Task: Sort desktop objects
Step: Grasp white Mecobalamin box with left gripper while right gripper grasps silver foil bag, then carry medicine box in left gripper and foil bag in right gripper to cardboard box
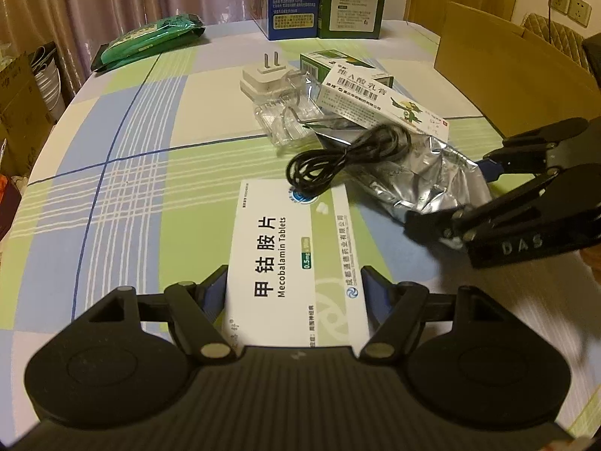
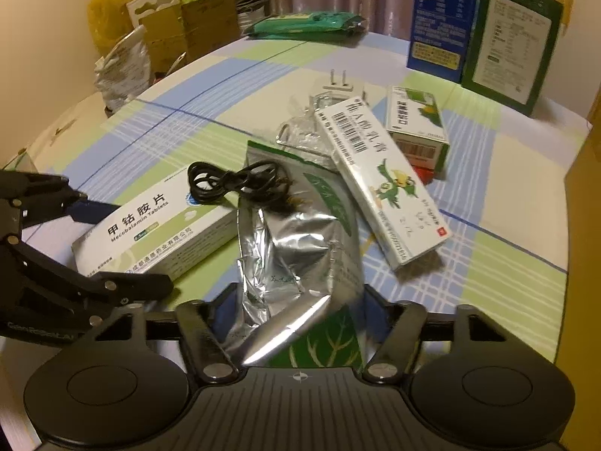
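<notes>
Left gripper (image 1: 295, 285) clamping Mecobalamin tablet box (image 1: 289, 255); right gripper (image 2: 296, 304) closing on foil pouch (image 2: 300, 240). Both lying mid-table in clutter with black cable (image 2: 233, 184), ointment box (image 2: 379, 184); sorting barely beginning.

"Mecobalamin Tablets" and "0.5mg" are printed on the white tablet box (image 1: 293, 259); "DAS" is embossed on the right gripper (image 1: 449, 203).
</notes>
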Demonstrator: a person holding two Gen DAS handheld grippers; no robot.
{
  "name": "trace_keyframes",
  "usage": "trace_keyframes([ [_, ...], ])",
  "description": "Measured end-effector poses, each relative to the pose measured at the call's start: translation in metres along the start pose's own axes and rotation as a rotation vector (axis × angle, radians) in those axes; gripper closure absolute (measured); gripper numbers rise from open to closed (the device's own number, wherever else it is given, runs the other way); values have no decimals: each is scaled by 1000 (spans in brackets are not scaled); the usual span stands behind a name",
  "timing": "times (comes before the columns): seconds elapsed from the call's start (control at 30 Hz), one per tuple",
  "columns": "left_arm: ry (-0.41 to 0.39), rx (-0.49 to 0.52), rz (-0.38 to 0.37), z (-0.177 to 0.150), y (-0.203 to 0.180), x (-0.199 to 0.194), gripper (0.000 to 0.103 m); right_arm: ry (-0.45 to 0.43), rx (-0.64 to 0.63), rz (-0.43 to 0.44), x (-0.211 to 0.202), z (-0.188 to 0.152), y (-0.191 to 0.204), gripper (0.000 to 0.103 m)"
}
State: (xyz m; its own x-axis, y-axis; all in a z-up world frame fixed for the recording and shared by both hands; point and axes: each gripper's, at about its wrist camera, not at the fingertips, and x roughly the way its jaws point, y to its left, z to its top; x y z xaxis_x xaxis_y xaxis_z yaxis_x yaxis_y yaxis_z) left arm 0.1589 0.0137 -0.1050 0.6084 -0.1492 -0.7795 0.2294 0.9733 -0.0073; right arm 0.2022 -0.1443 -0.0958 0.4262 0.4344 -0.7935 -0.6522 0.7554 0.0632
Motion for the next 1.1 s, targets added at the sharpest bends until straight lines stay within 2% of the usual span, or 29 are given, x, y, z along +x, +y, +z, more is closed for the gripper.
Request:
trace_keyframes([
  [0.07, 0, 4, -2, 0, 0, -1, 36, -1, 15, -12, -4, 0, -1, 52],
  [0.17, 2, 10, -6, 0, -2, -1, 36, 3, 35, -25, -11, -3, -3, 54],
  [0.4, 14, 50, -31, -6, -12, -7, 36, 26, 148, -44, -34, -20, -11, 56],
  [0.6, 27, 63, -55, -25, -27, -24, 36, 27, 265, -96, -67, -54, -11, 56],
  [0.8, 25, 68, -43, -45, -38, -44, 36, 15, 320, -140, -93, -85, -8, 55],
  [0.9, 3, 80, -24, -48, -41, -47, 36, 6, 315, -148, -96, -92, -4, 53],
  [0.97, -9, 83, -22, -46, -41, -46, 35, 1, 290, -158, -94, -93, -1, 43],
  [1.1, -10, 82, -20, -43, -41, -41, 35, -5, 261, -166, -90, -94, 2, 34],
])
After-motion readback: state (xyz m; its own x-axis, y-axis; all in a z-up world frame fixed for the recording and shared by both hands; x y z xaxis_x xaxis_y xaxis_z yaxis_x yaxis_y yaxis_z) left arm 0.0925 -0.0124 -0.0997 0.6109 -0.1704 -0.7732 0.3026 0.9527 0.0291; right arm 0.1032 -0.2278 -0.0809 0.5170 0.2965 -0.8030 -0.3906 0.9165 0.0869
